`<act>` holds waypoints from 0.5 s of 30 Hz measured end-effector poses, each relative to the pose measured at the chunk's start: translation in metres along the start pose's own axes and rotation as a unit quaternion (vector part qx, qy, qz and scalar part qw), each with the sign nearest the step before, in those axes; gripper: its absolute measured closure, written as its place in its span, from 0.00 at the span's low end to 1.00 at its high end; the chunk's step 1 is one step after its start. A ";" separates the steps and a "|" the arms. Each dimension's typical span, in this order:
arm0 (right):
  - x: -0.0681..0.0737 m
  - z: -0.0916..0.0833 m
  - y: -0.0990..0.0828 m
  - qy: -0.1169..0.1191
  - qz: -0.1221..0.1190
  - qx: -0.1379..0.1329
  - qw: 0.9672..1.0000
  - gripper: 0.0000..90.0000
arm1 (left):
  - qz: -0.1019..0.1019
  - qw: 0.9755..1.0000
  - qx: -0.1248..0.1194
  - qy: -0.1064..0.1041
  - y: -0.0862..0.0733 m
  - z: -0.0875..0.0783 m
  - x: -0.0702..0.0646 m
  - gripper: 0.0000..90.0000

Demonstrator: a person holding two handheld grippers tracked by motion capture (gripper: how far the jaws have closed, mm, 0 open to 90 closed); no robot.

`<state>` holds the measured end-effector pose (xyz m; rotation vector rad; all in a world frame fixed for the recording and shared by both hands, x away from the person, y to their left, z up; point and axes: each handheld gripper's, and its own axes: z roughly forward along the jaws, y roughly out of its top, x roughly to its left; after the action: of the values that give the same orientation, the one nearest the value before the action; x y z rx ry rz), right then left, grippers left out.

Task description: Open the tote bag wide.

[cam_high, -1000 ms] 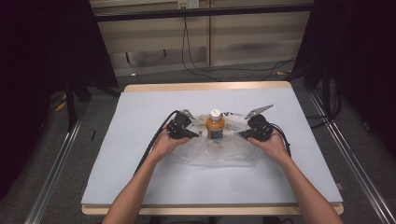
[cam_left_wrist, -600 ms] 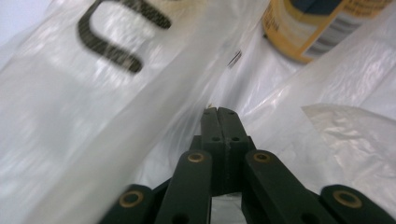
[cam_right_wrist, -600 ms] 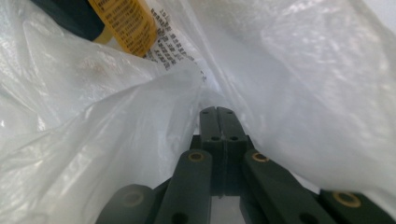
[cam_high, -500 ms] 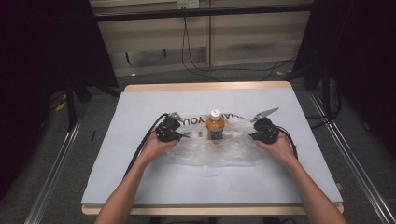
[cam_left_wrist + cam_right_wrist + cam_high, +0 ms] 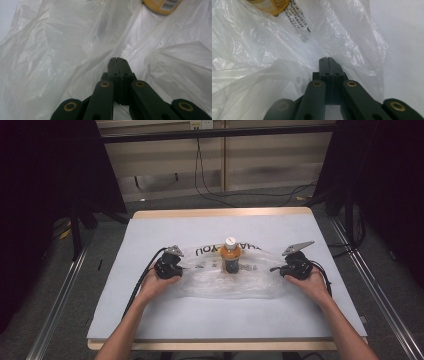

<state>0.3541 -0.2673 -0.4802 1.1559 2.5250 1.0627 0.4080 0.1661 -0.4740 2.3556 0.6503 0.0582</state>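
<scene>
one clear plastic bag [image 5: 225, 280] lies spread on the one surface [image 5: 150, 320]. one bottle [image 5: 230, 256] with an orange label stands in it, bearing one white cap [image 5: 230, 241]. two grippers: the left gripper [image 5: 176, 268] and the right gripper [image 5: 283, 269], each with two jaws.

The orange bottle [image 5: 163, 5] was cut off by the top edge in both gripper views. Its label's fine print [image 5: 298, 15] was too small to read. Whether the closed jaws pinched the plastic bag [image 5: 225, 280] couldn't be told.
</scene>
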 end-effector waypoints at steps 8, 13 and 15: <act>0.001 -0.004 -0.003 -0.009 -0.002 0.001 1.000 1.00 | -0.005 1.000 -0.001 -0.008 -0.005 -0.004 0.002 1.00; 0.005 -0.006 0.003 -0.006 0.002 -0.006 1.000 1.00 | -0.028 0.999 -0.029 -0.008 -0.001 -0.011 0.001 1.00; 0.006 -0.008 0.008 -0.004 0.004 -0.018 1.000 1.00 | -0.034 0.998 -0.057 -0.017 0.002 -0.016 0.000 1.00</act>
<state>0.3517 -0.2641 -0.4680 1.1601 2.4867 1.0970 0.4051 0.1751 -0.4605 2.2180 0.6923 0.0238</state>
